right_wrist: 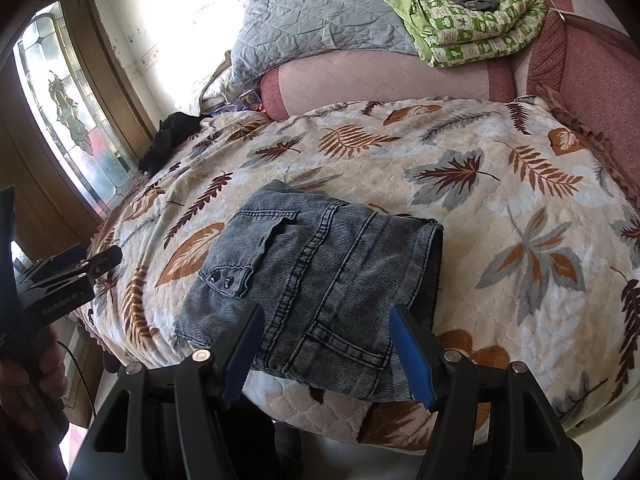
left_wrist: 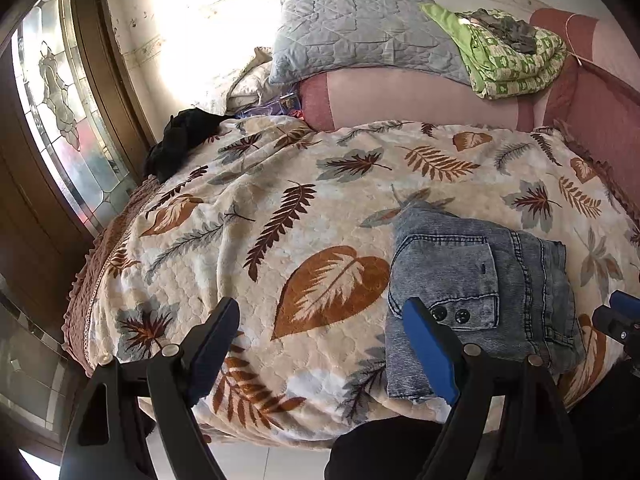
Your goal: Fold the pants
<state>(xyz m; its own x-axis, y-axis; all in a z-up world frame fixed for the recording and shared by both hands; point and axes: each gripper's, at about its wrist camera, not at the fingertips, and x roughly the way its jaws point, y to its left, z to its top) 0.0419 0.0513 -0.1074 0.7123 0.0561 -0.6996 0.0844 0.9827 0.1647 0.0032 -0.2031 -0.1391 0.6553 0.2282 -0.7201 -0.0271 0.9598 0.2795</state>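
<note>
Left wrist view shows the left claw [left_wrist: 320, 344] hovering above the near edge of a bed, its two black arms with blue pads spread wide and nothing caught between them; only the cream quilted bedspread printed with brown and grey leaves [left_wrist: 280, 208] lies under the gap. Folded grey-blue denim pants [left_wrist: 480, 280] rest on that bedspread near the bed's front edge, to the right of the left claw; its right-hand pad overlaps the bundle's left edge in the picture, though contact cannot be told. The pants form a compact rectangle with a buttoned pocket flap facing up. Right wrist view places the right claw [right_wrist: 328, 344] directly over the near part of the same pants [right_wrist: 320, 280], its blue pads standing apart to either side of the bundle's front portion, with the denim seen between them but no pad pressing on the cloth, so the claw is open and grips nothing. At the left edge of this view the left claw [right_wrist: 76, 260] appears from the side, held in a person's hand [right_wrist: 24, 384], well off the pants. Farther back on the bed lie a grey quilted pillow [left_wrist: 360, 36], a folded green-and-white patterned blanket [left_wrist: 508, 64] with a small crumpled grey garment [left_wrist: 504, 28] on top, and a pink headboard cushion [left_wrist: 420, 96]. A black crumpled cloth [left_wrist: 180, 140] sits at the bed's left side beside a wooden door with patterned leaded glass [left_wrist: 60, 120].
</note>
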